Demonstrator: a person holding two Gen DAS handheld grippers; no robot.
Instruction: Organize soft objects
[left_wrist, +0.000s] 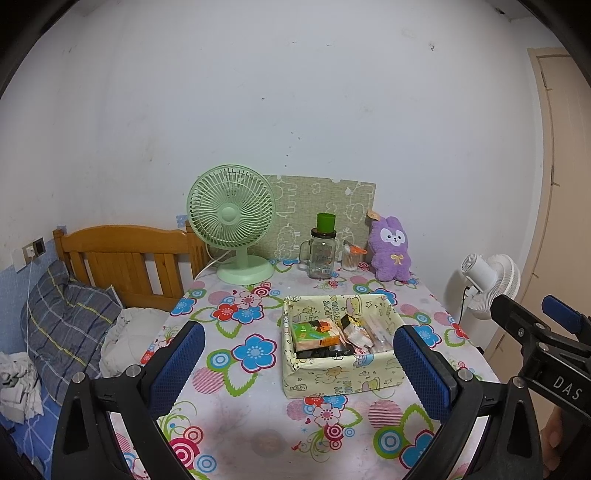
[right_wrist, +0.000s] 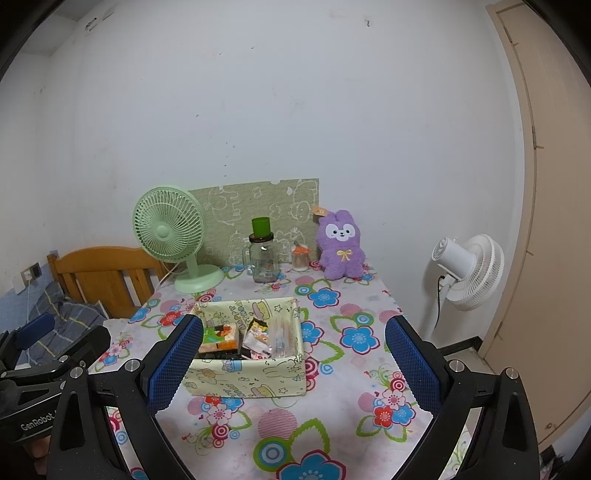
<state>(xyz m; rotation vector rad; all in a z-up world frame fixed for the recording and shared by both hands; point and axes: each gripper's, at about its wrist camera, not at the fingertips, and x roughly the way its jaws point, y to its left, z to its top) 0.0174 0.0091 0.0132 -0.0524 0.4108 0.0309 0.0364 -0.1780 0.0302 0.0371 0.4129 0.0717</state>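
Note:
A purple plush bunny (left_wrist: 392, 249) (right_wrist: 341, 245) sits upright at the table's far edge against a green patterned board. A yellow paper-covered box (left_wrist: 340, 345) (right_wrist: 249, 350) holding snack packets stands in the middle of the flowered tablecloth. My left gripper (left_wrist: 299, 363) hangs open above the near part of the table, nothing between its blue pads. My right gripper (right_wrist: 293, 360) is open too, its left pad overlapping the box's near-left corner in view. Each gripper shows at the edge of the other's view.
A green desk fan (left_wrist: 236, 225) (right_wrist: 173, 236), a glass jar with a green cup (left_wrist: 323, 251) (right_wrist: 263, 254) and a small jar of swabs (left_wrist: 351, 256) line the far edge. A wooden bed (left_wrist: 122, 258) with bedding lies left. A white floor fan (right_wrist: 467, 271) stands right, near a door.

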